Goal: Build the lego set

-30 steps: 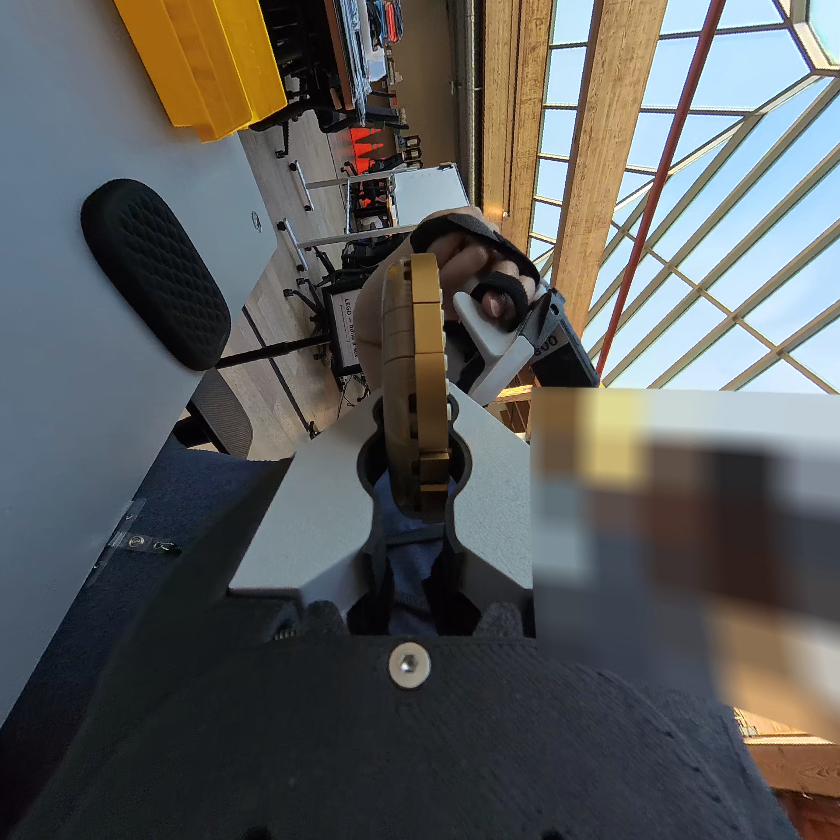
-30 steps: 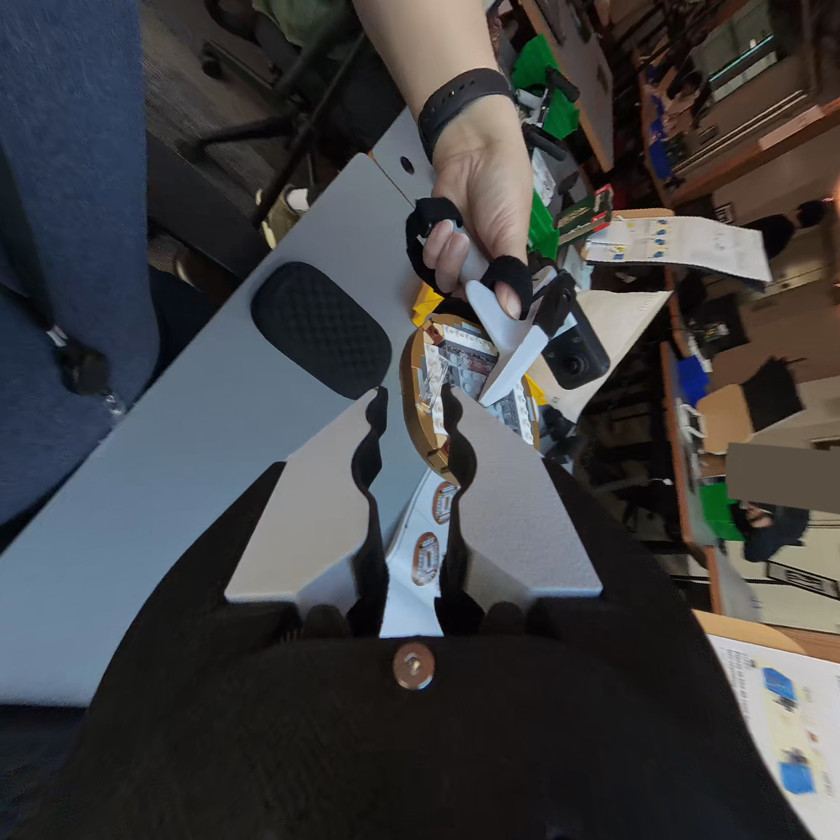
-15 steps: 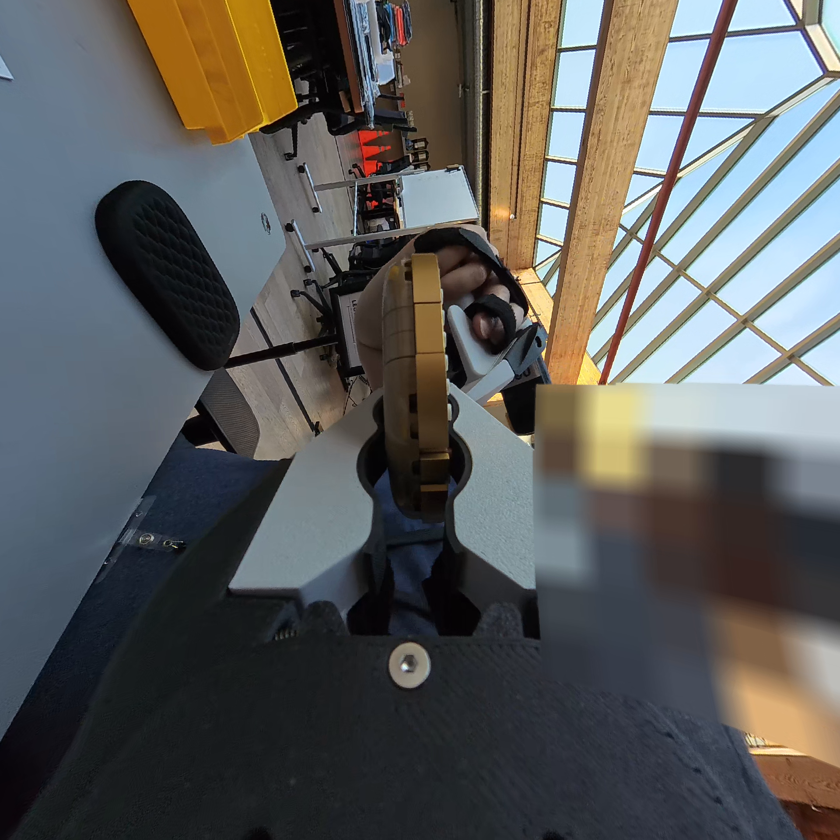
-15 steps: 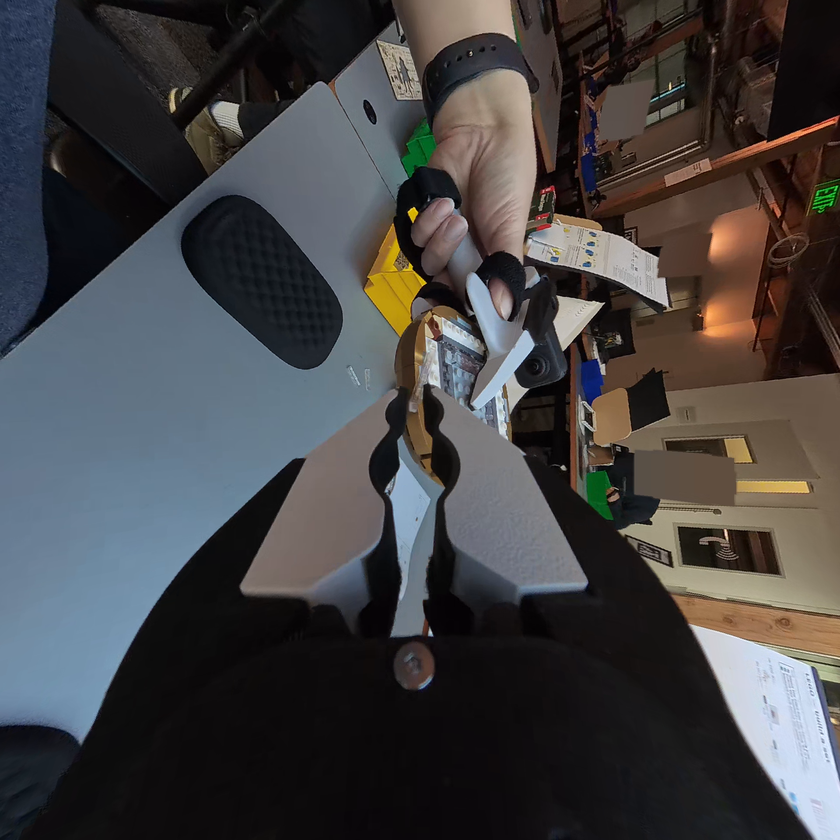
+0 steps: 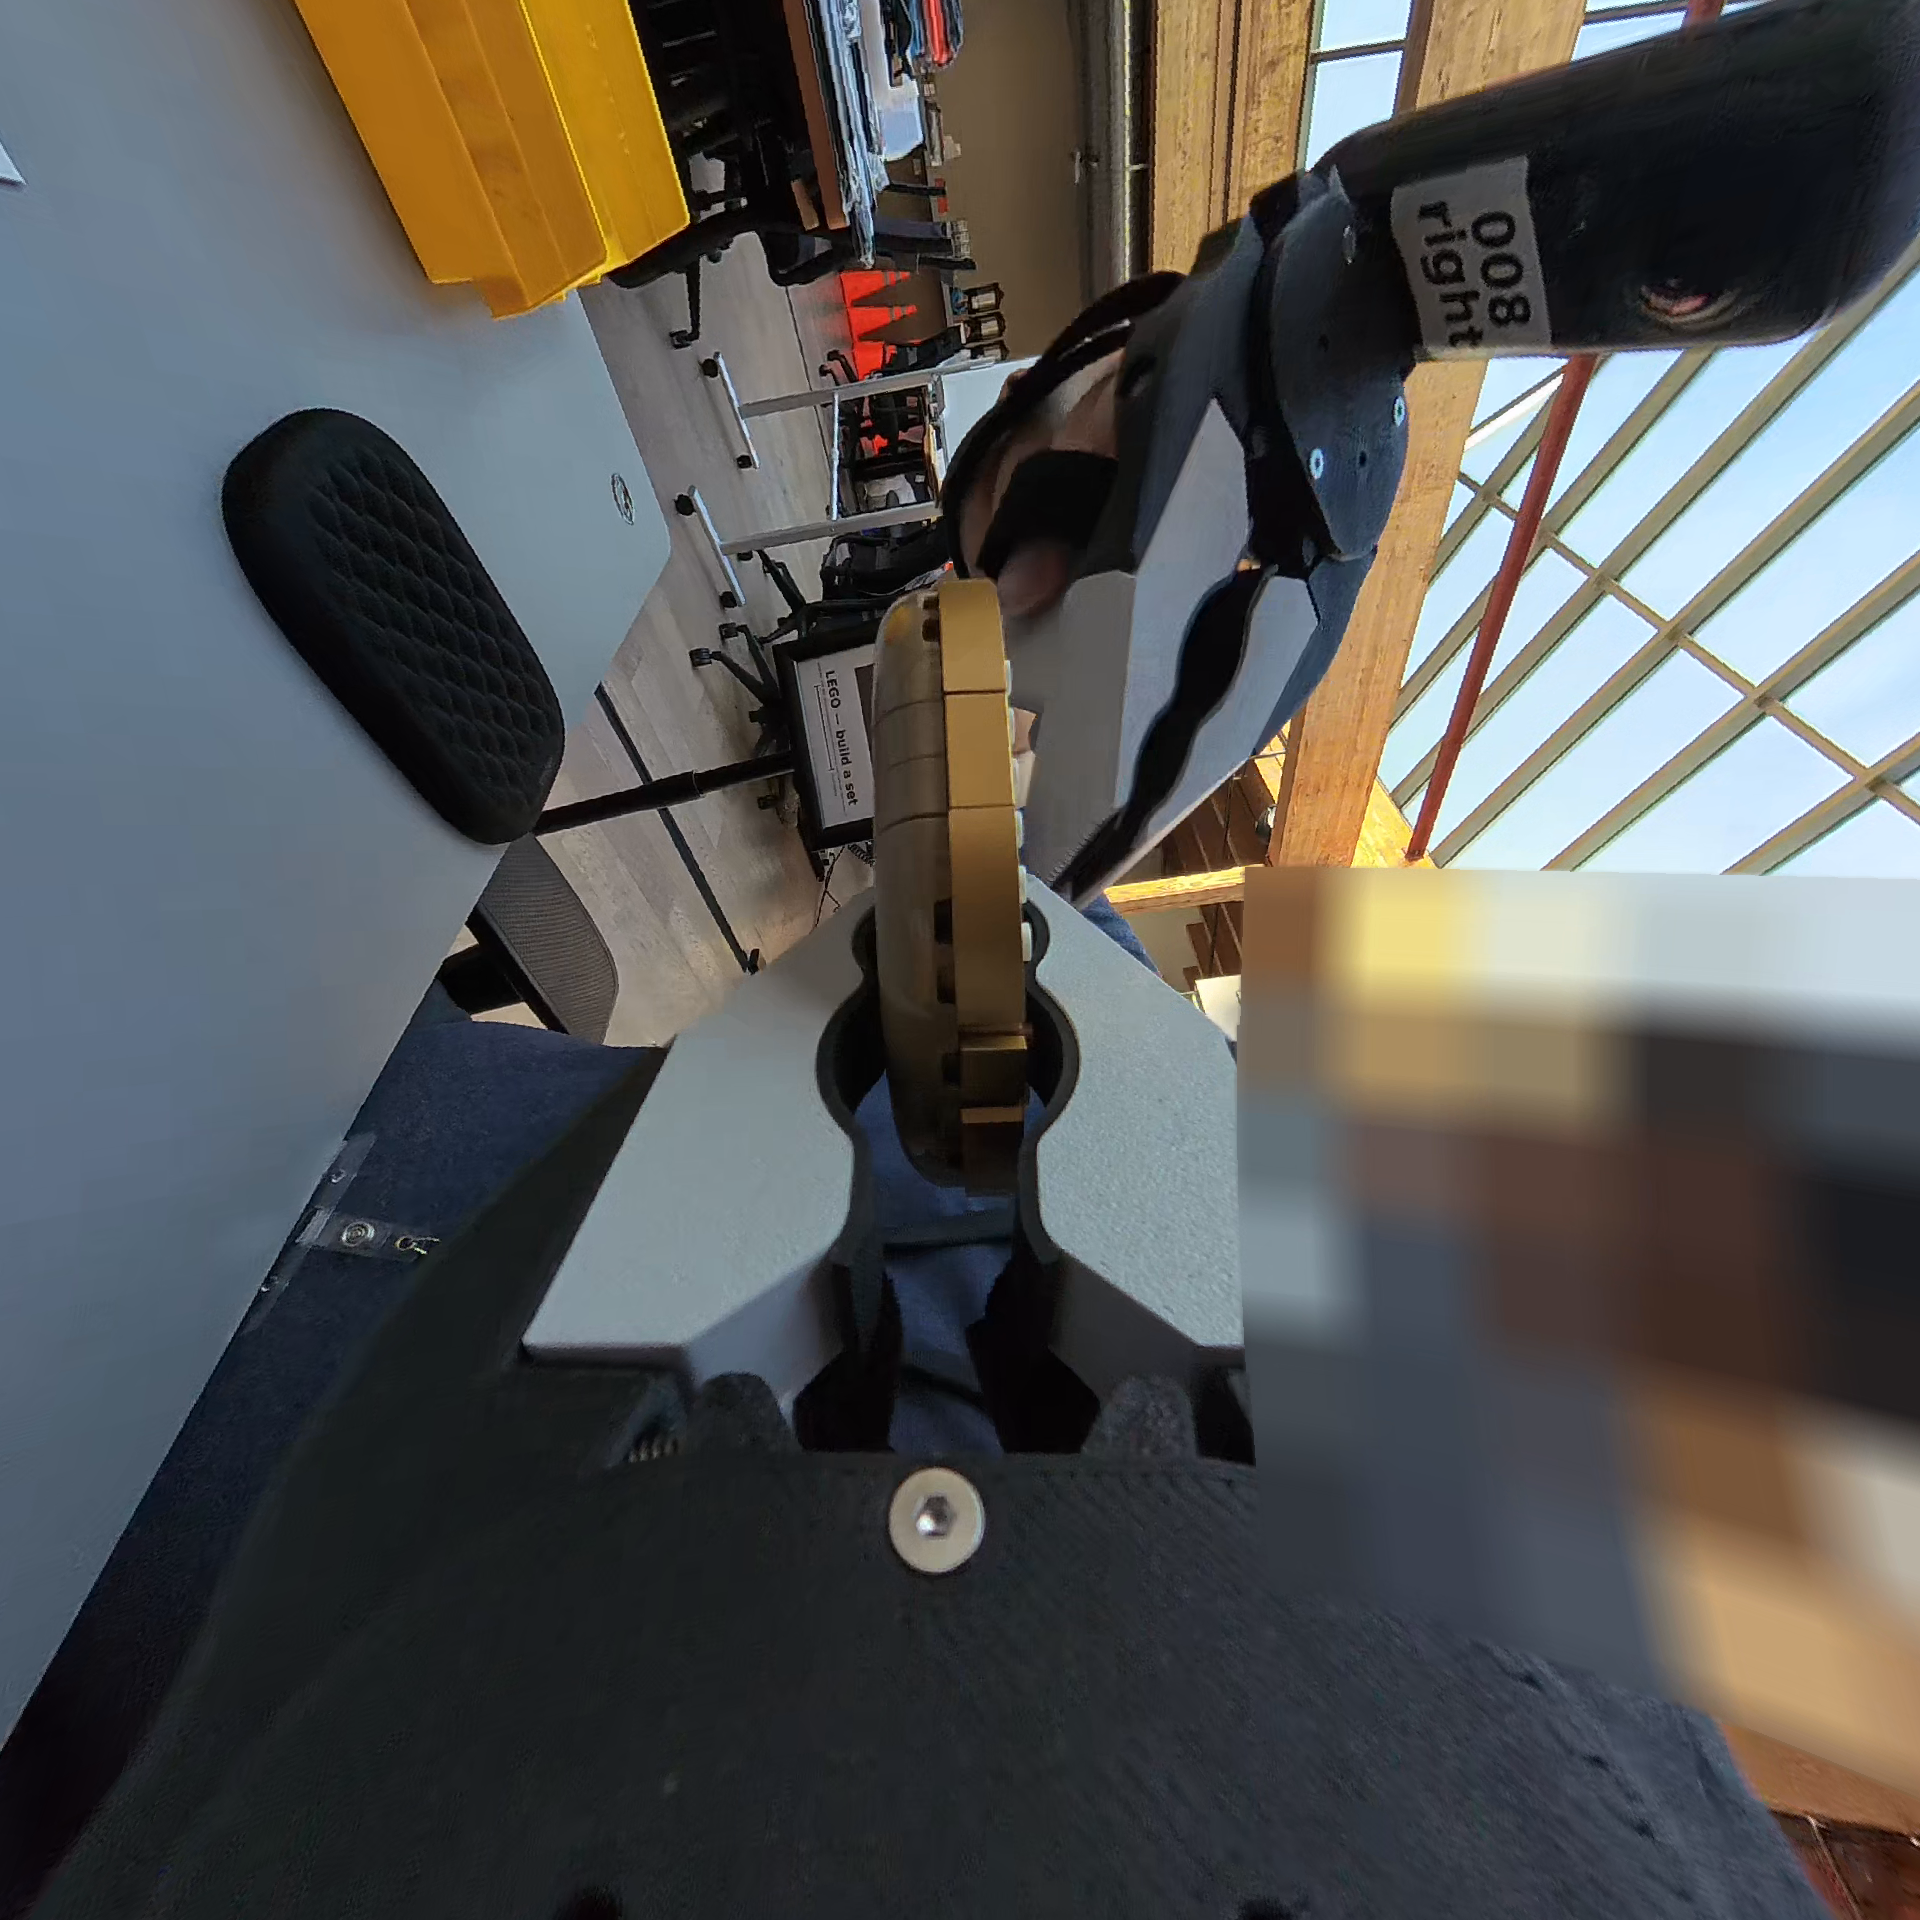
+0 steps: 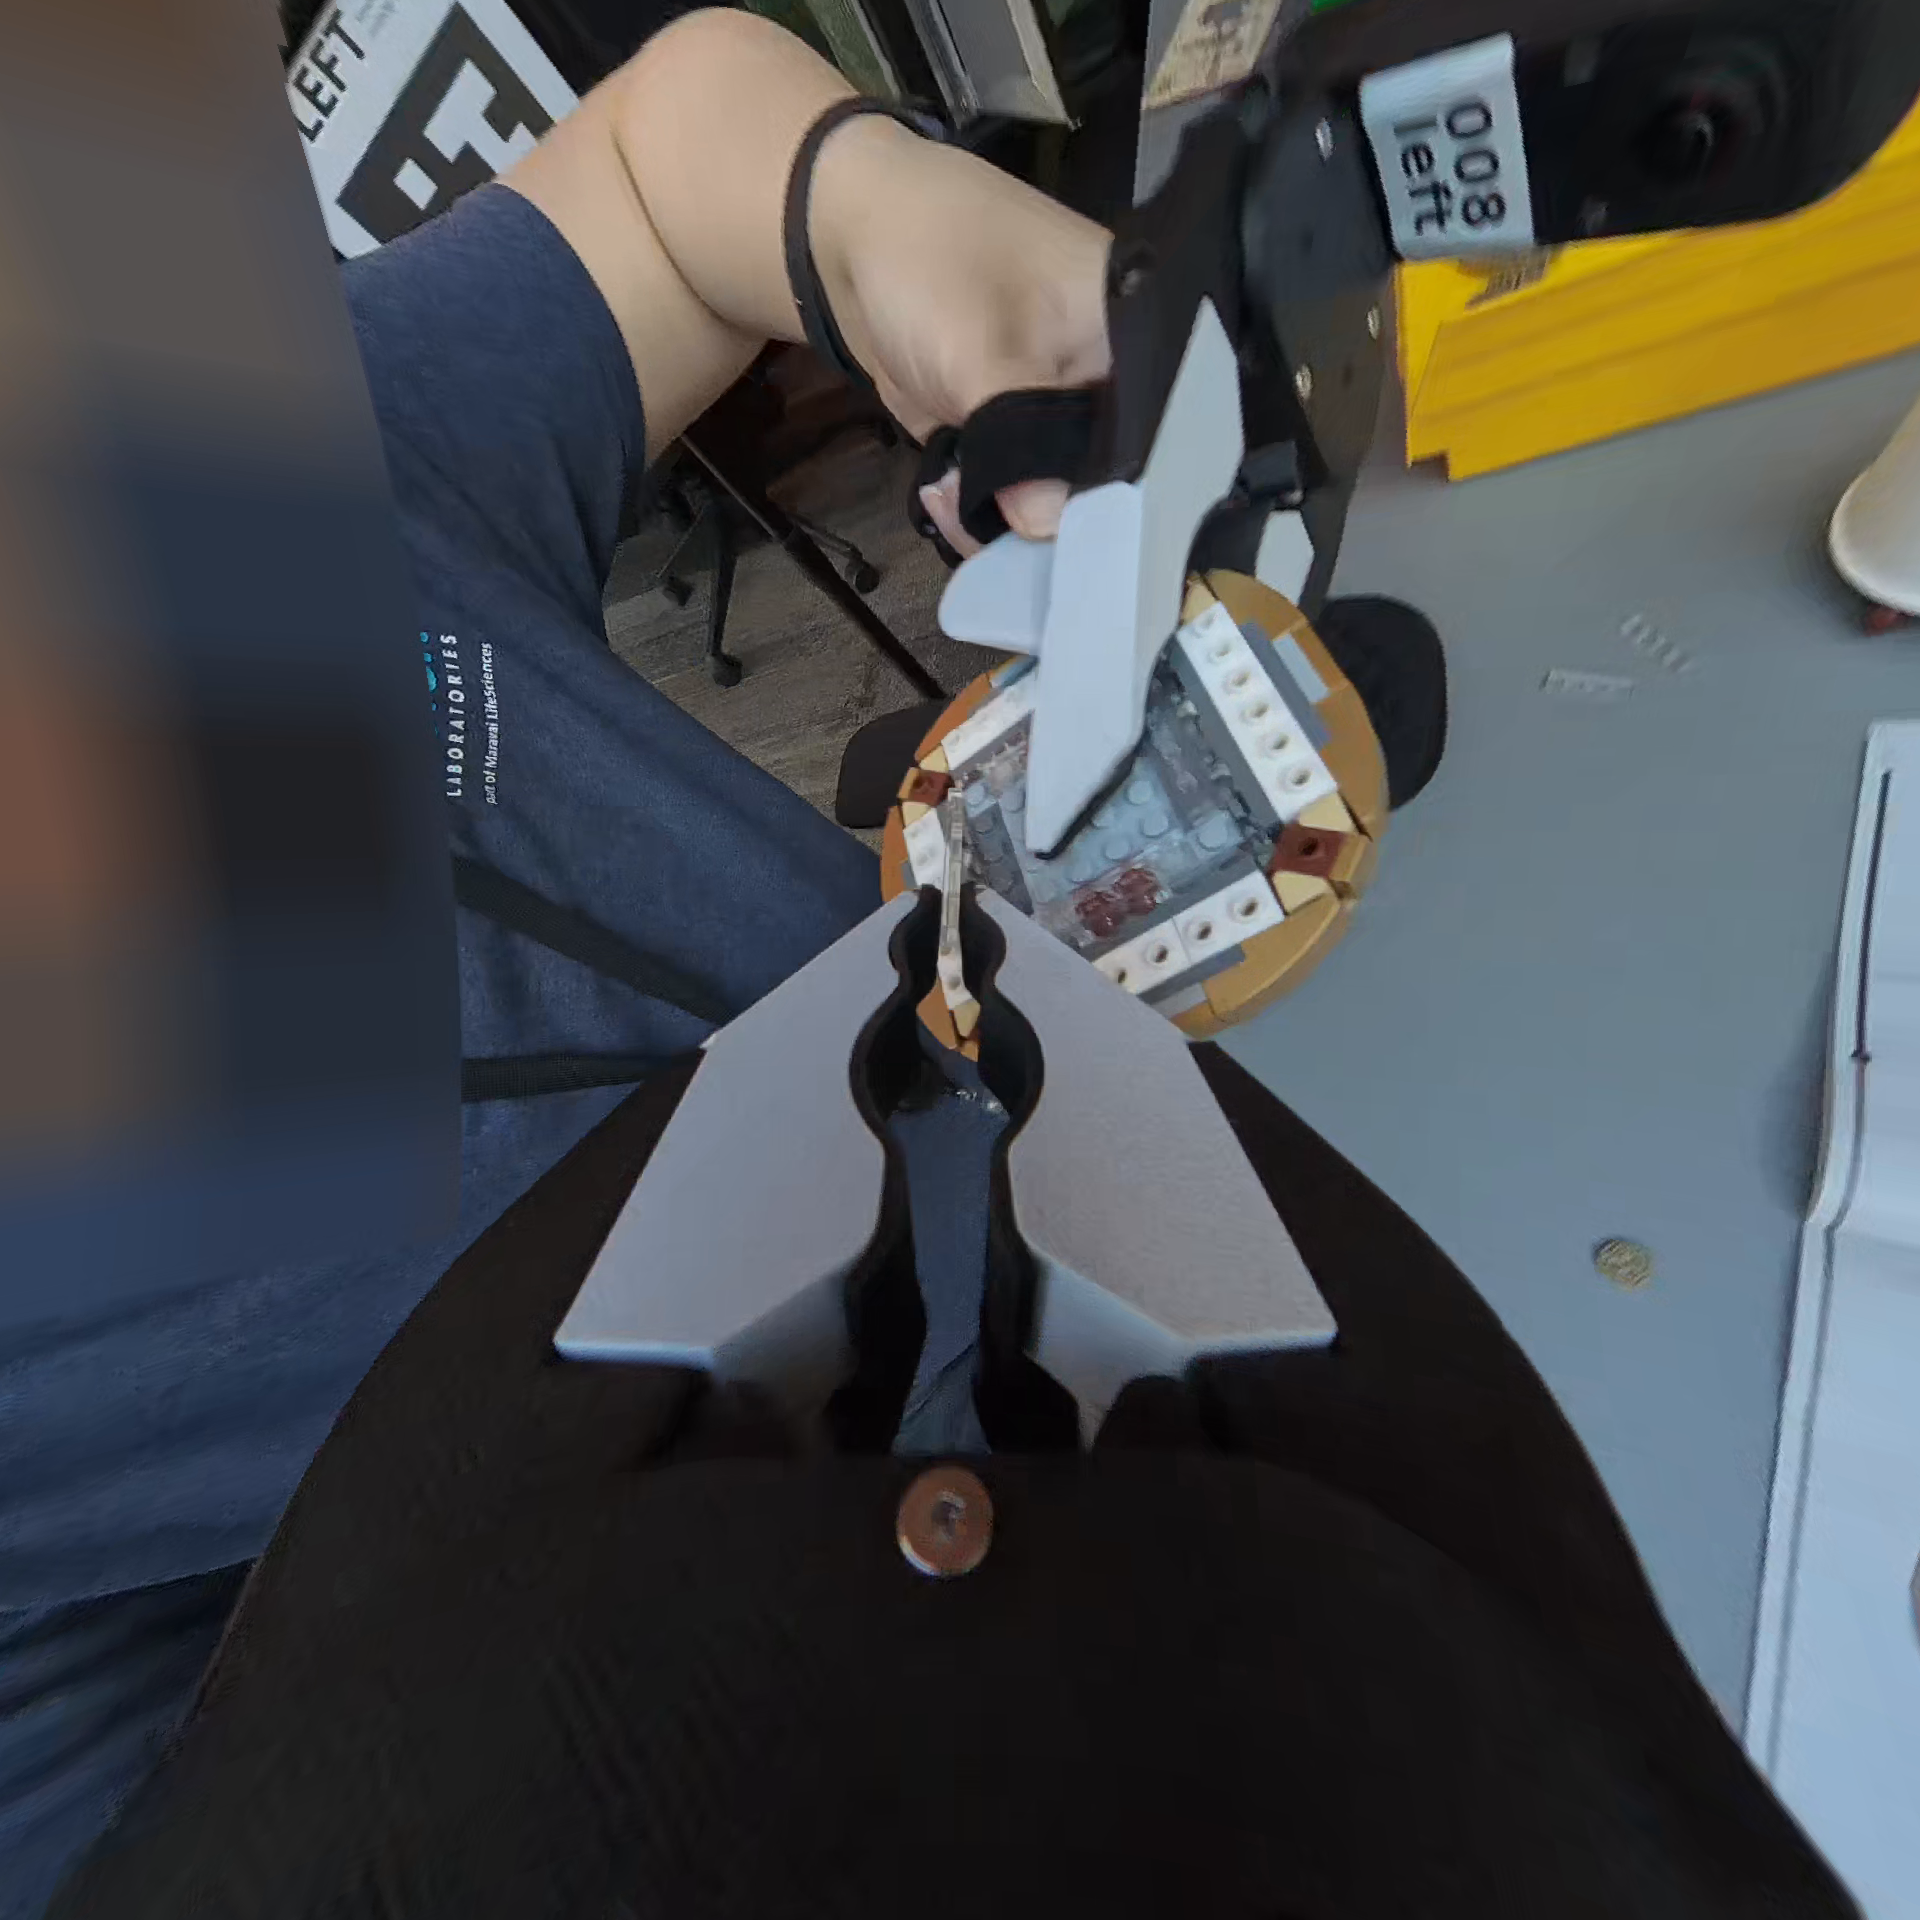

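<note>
A round gold-rimmed lego build [image 5: 940, 779] is held off the table, edge-on in the left wrist view. My left gripper [image 5: 951, 920] is shut on its rim. In the right wrist view the build's face [image 6: 1195, 925] shows white, grey and dark red bricks, with the left gripper [image 6: 1060, 831] clamped across it. My right gripper [image 6: 951, 904] is shut on a thin white-and-tan lego piece [image 6: 954, 940], with its tips at the build's left edge. In the left wrist view the right gripper [image 5: 1091, 873] reaches down to the build's face.
The grey table [image 6: 1558, 935] holds yellow bins [image 6: 1662, 343], also seen in the left wrist view [image 5: 499, 135], a black pad [image 5: 384, 623], white paper [image 6: 1870, 1143] at the right and a small gold round bit [image 6: 1623, 1262]. A person's arm and blue shirt [image 6: 582, 831] are at the left. My two grippers' fingertips are within a few centimetres of each other.
My right gripper has swung in close to the build, and its jaws have narrowed onto a thin piece. My left gripper has kept its hold on the build.
</note>
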